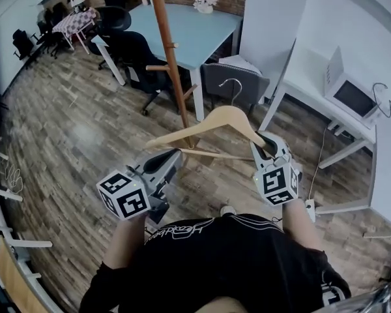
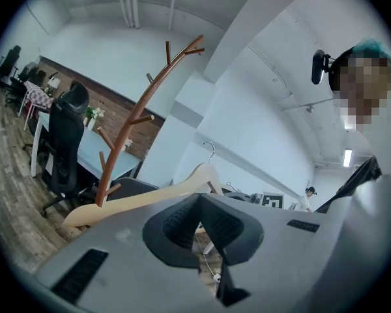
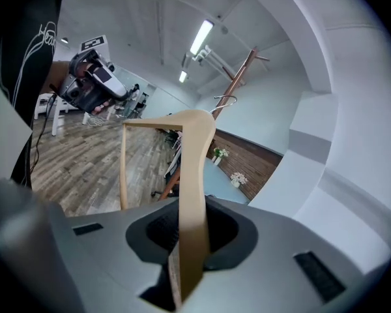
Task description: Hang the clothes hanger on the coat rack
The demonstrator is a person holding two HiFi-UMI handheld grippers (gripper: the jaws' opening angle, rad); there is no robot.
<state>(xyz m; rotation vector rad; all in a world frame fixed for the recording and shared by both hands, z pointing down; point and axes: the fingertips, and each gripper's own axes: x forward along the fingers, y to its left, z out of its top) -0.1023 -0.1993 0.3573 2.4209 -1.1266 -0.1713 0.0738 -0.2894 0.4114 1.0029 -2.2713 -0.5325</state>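
Closest to you, your right gripper (image 1: 264, 146) is clamped on one end of the wooden clothes hanger (image 1: 218, 117). In the right gripper view the hanger's arm (image 3: 195, 168) runs straight up between the jaws, which press on it from both sides (image 3: 189, 240). Your left gripper (image 1: 173, 156) sits just beside the hanger's other end. Its jaws are together and hold nothing (image 2: 199, 201), and the hanger (image 2: 150, 197) passes beyond their tips.

The hanger is in the air above the wood floor (image 1: 72, 122), with its metal hook (image 1: 234, 87) pointing away from you and resting on nothing. Beyond it stands the brown coat rack (image 1: 167, 51), whose pole is to the left of the hook and apart from it. Its pegs (image 2: 133, 126) are bare. Behind the rack are a dark office chair (image 1: 140, 57) and a pale blue table (image 1: 195, 34).
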